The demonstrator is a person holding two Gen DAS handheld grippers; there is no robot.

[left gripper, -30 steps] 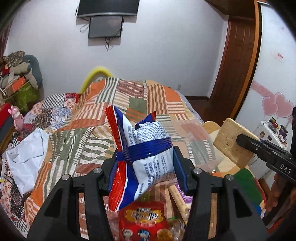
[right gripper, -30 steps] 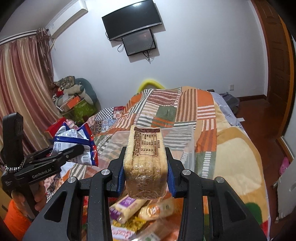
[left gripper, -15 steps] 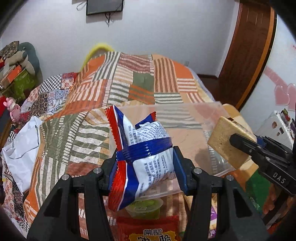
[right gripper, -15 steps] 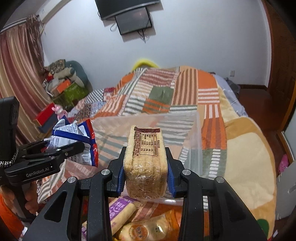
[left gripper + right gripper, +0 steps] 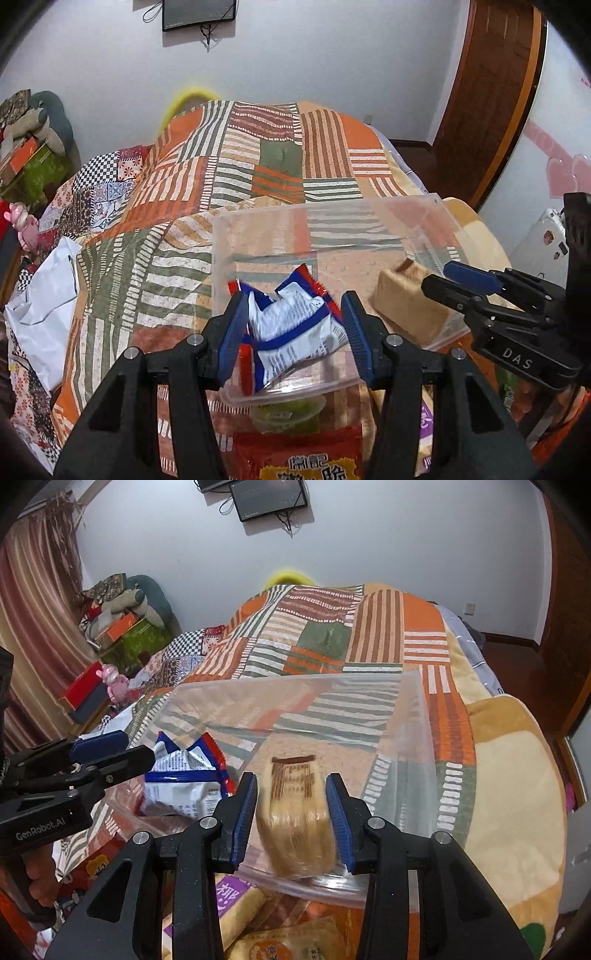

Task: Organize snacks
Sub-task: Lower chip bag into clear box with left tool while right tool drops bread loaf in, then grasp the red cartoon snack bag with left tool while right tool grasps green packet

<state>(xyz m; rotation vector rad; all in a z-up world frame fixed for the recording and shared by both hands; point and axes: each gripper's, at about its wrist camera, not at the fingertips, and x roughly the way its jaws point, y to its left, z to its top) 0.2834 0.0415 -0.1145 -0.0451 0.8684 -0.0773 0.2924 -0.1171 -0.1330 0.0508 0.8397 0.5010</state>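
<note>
On the far left of the bed a white plastic bag (image 5: 40, 295) lies on the patchwork quilt (image 5: 258, 155). Next comes the left gripper (image 5: 293, 332), whose blue pads stand apart with small gaps on both sides of the blue-and-white snack packet (image 5: 295, 332), so the fingers are open and do not press it. The packet sits in the near left part of the clear plastic container (image 5: 332, 210), which rests on the quilt. Further right, the wrapped bread loaf (image 5: 295, 812) stands in the near right part of the same container. The right gripper (image 5: 291, 818) is around the loaf, its pads spread and free of the wrapper. Below the container, more snack packs (image 5: 236, 897) lie on the bed.
</note>
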